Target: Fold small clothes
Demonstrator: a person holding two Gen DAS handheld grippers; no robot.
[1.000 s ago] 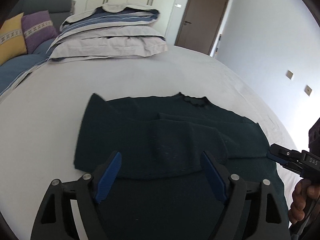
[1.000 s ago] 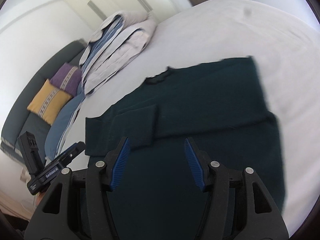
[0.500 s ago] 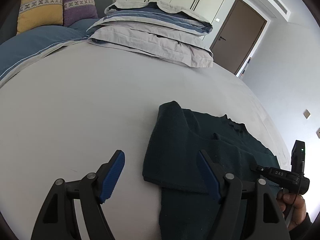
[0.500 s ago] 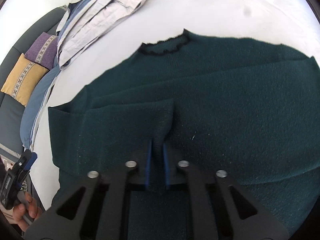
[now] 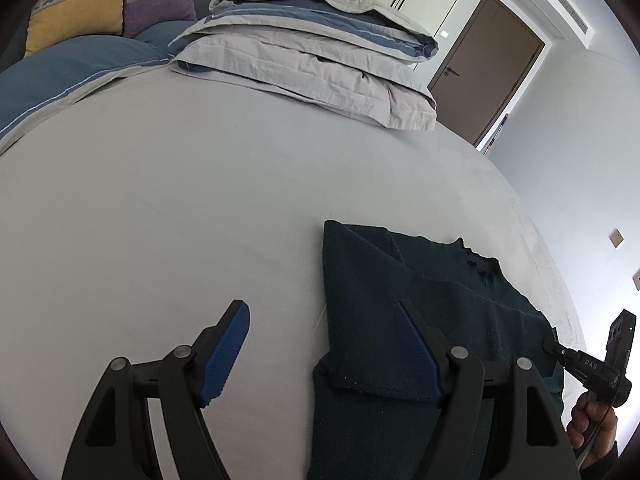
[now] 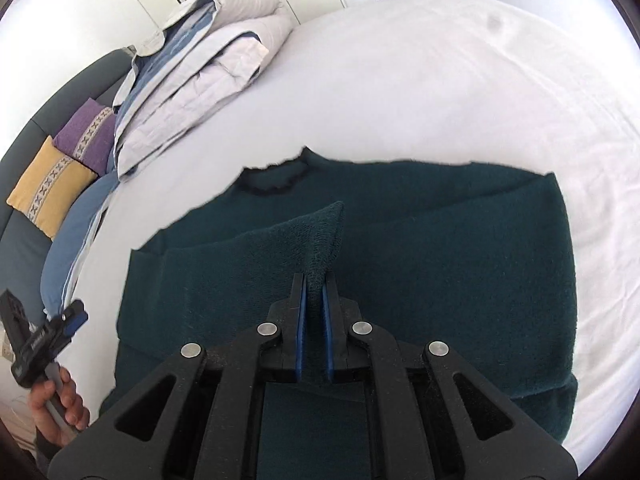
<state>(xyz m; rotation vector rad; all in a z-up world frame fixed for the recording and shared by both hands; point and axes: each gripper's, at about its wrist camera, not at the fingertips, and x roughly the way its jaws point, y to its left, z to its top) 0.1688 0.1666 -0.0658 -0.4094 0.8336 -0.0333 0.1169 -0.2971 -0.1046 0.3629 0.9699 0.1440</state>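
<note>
Sweater [image 6: 440,264] of dark green lies flat on the bed [image 6: 460,80], its folded-in sleeve cuff [image 6: 326,236] pinched and lifted by the right gripper [image 6: 314,300], while the left gripper [image 5: 324,344] hangs spread wide over its edge.

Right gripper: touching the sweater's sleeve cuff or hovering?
Touching. The right wrist view shows the right gripper shut on the sleeve cuff of the dark green sweater, with the cuff pinched between its blue pads and lifted into a peak.

I see a wide pale-grey bed sheet [image 5: 200,200] under folded grey-blue bedding [image 5: 320,40]. Brown door [image 5: 488,68] beyond; yellow and purple cushions [image 6: 60,168] left.
</note>
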